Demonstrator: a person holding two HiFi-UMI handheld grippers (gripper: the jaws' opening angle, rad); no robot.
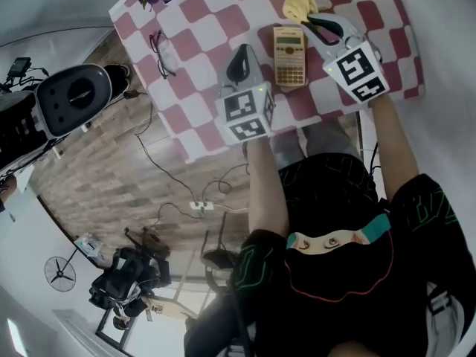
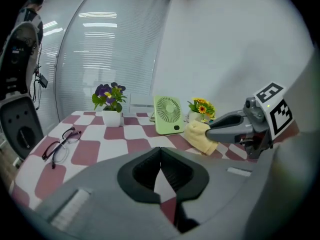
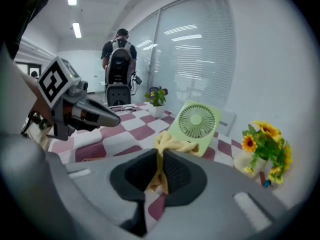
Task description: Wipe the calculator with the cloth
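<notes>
Two grippers over the checked table (image 1: 201, 28). Left gripper (image 1: 240, 56) has its jaws together with nothing in them; I see only tablecloth through the slit in the left gripper view. Right gripper (image 1: 316, 22) is clamped on the yellow cloth (image 1: 299, 4); a fold is pinched between the jaws and the rest is bunched out past the tips.

The calculator (image 1: 289, 55) lies flat between the two grippers, just beside the left one, long side running away from me. The cloth sits just past its far end; I can't tell if they touch.

Around it: green desk fan (image 3: 196, 124) stands close behind the cloth, facing me; yellow flowers (image 3: 265, 144) to the right of the fan; purple flower pot (image 2: 111, 104) at the far left corner. Glasses (image 1: 162, 53) lie open on the left side, well apart from the calculator. Nothing sits on the calculator itself; the fan is the nearest thing beyond the cloth.

Room: bare checks between the glasses and the left gripper. The near table edge runs right under both marker cubes; the right edge is close outside the right gripper. Off the table to the left there are cables and a power strip (image 1: 201, 205) on the wood floor. A person with a backpack (image 3: 119, 59) stands well back in the room.
</notes>
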